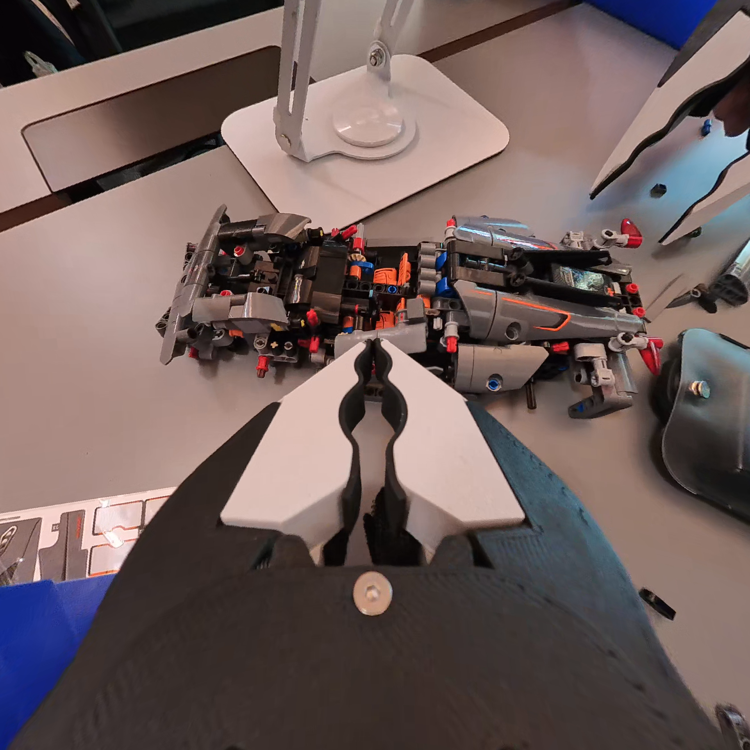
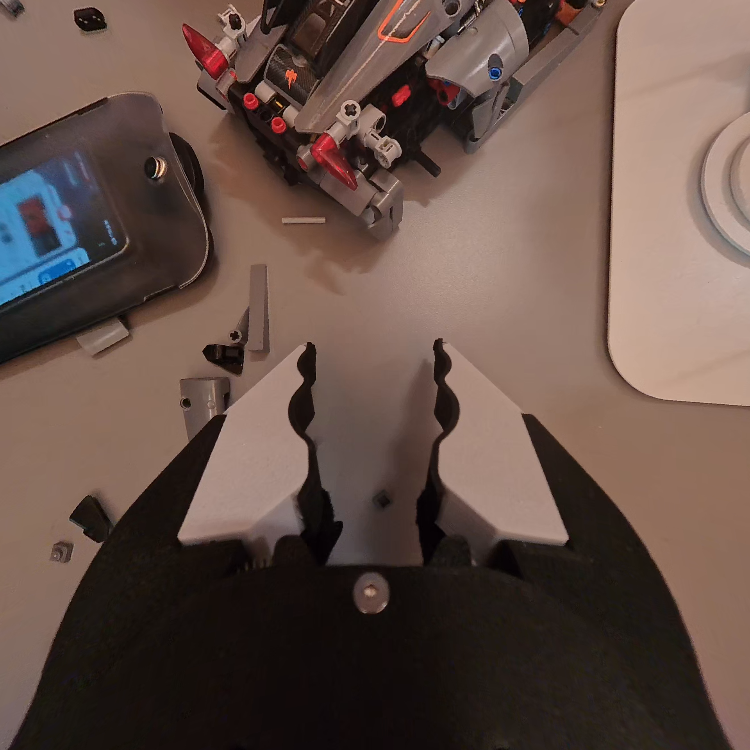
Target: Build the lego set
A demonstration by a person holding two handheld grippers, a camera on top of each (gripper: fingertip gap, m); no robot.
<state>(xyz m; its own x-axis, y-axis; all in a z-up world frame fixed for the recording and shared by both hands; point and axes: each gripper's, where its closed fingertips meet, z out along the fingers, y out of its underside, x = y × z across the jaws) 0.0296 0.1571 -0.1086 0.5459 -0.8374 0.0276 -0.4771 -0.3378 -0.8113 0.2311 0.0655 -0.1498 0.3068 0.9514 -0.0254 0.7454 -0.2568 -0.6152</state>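
A part-built grey, black and orange lego car (image 1: 397, 292) lies lengthwise on the grey table, its red-tipped rear end to the right. My left gripper (image 1: 373, 344) is shut, its tips pinching the edge of a grey side panel (image 1: 401, 335) on the car's near side. My right gripper (image 2: 375, 345) is open and empty, hovering over bare table short of the car's rear end (image 2: 345, 121). It also shows in the left wrist view (image 1: 627, 219) at the upper right.
A phone in a holder (image 2: 81, 227) lies left of the car's rear. Loose pieces sit nearby: a grey wedge plate (image 2: 259, 308), a black piece (image 2: 225, 357), a grey axle (image 2: 303, 220), a grey panel (image 2: 203, 401). A white stand base (image 1: 365, 134) sits behind the car. A sticker sheet (image 1: 73, 535) lies front left. The grippers' ends are close to 25 centimeters from one another. About 5 centimeters separates my right fingertips from the black piece (image 2: 225, 357). The left camera catches it too, in the left wrist view (image 1: 705, 295).
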